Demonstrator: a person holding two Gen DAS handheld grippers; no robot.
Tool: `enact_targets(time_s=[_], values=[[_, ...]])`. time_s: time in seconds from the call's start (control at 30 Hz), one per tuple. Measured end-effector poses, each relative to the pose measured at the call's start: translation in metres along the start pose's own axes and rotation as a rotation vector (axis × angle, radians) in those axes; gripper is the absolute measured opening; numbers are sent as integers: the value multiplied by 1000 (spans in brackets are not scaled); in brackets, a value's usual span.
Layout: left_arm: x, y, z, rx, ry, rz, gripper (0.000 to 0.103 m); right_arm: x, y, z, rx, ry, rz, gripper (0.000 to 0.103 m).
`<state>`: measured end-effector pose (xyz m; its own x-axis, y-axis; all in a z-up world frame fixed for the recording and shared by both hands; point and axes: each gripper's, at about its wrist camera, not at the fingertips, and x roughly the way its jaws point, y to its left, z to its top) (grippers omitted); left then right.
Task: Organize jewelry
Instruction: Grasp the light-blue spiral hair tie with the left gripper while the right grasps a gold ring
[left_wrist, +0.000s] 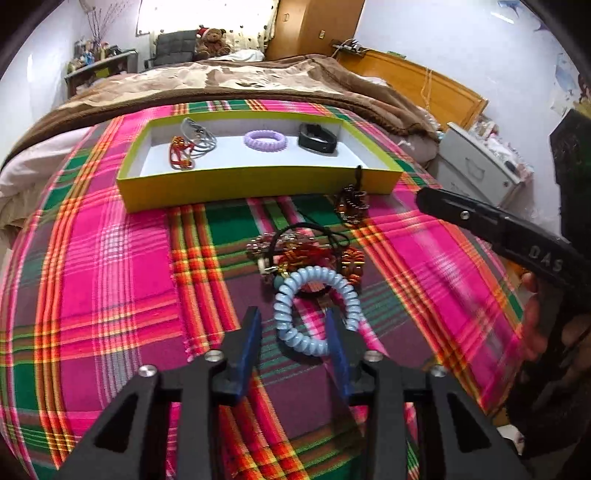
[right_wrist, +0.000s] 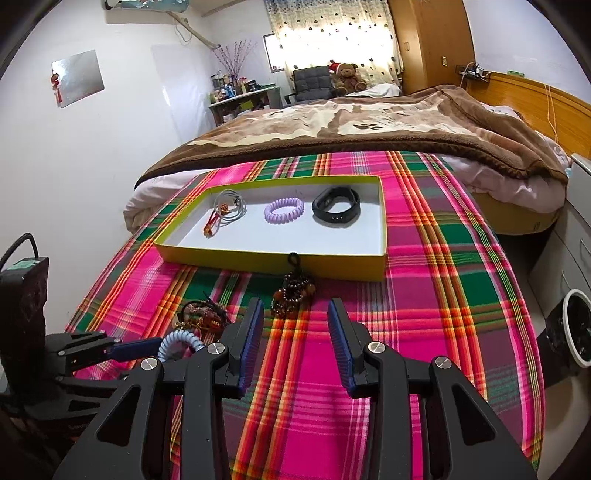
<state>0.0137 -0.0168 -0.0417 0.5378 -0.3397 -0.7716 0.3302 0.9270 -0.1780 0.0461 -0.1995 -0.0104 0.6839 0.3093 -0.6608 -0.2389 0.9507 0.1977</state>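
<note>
Bracelets (right_wrist: 283, 210): three in tray (right_wrist: 273, 256)

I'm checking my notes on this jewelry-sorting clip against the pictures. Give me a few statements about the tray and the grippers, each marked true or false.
1. The purple coil bracelet lies inside the yellow tray. True.
2. The black band lies on the plaid cloth outside the tray. False: it is in the tray.
3. The left gripper has the light blue coil bracelet partly between its fingers. True.
4. The right gripper holds the brown bead cluster. False: its jaws are open and empty.
</note>
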Motion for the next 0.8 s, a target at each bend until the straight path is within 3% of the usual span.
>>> enact_targets(time_s=[0.23,0.57,0.8], values=[[1,-3,-1,33,-1,37,11,0,3,-2,-4,2,5,37],[-20,18,-1,-32,-65,26,10,3,9,-2,-13,12,8,37],[-46,50,-3,-116,-127,84,10,9,30,-6,-76,31,70,37]])
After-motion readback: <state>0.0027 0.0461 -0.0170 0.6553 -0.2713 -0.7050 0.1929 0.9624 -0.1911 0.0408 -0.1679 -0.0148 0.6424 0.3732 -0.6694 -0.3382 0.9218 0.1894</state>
